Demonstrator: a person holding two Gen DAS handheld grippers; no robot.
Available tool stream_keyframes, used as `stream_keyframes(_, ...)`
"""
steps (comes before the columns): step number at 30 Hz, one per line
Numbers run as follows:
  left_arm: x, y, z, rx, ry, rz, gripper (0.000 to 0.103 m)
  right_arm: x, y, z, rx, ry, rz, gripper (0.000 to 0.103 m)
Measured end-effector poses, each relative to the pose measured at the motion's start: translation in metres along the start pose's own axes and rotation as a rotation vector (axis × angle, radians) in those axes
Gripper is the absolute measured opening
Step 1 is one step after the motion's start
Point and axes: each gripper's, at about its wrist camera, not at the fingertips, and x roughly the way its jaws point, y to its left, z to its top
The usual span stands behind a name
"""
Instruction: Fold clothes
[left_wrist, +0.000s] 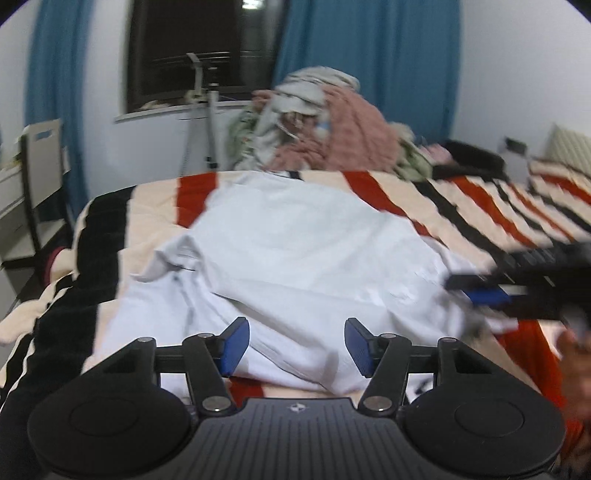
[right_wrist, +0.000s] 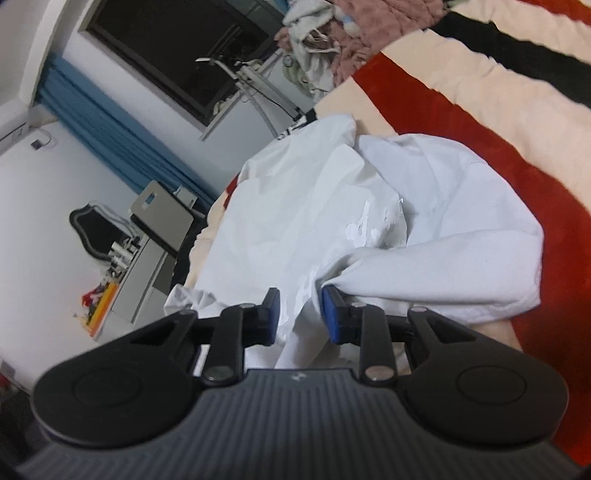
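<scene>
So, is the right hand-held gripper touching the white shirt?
Touching. In the right wrist view, the right hand-held gripper has shirt fabric bunched between its blue pads, and the white shirt presses against the right pad.

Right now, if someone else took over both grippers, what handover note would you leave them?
Left gripper: open, nothing between its pads, poised over the near edge of the white shirt.
Right gripper: narrowed around a bunched fold of the shirt's fabric; whether the pads actually pinch it is unclear.
The shirt lies rumpled on the striped blanket, collar toward the left side. A pile of unfolded clothes waits at the far end of the bed.
Done: no neat fold visible.
Left: flatten the shirt, fold it, then work through the pile.
</scene>
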Motion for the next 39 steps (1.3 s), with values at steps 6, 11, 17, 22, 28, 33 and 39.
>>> stream_keyframes(6, 0.004, -0.022, -0.014, 0.106, 0.031, -0.009, 0.049, -0.001, -0.013, 0.002, 0.073, -0.069, -0.029, 0.029)
stream_keyframes(11, 0.01, -0.026, -0.015, 0.166, 0.047, -0.022, 0.041, -0.021, -0.006, -0.002, 0.041, -0.158, -0.055, 0.029)
stream_keyframes(17, 0.015, -0.024, -0.015, 0.188, 0.042, -0.01, 0.042, -0.034, 0.007, -0.009, -0.027, -0.178, -0.109, 0.03)
stream_keyframes(22, 0.018, -0.02, -0.015, 0.193, 0.044, 0.016, 0.042, -0.045, 0.022, -0.014, -0.11, -0.198, -0.141, 0.031)
stream_keyframes(28, 0.021, -0.021, -0.016, 0.207, 0.037, 0.041, 0.051, -0.064, 0.014, -0.012, -0.032, -0.244, -0.103, 0.071)
stream_keyframes(33, 0.033, -0.021, -0.016, 0.189, 0.051, 0.061, 0.057, -0.067, 0.009, -0.009, 0.001, -0.259, -0.14, 0.071)
stream_keyframes(39, 0.031, -0.039, -0.026, 0.331, 0.015, 0.057, 0.056, -0.058, 0.0, -0.009, 0.037, -0.22, -0.184, 0.071)
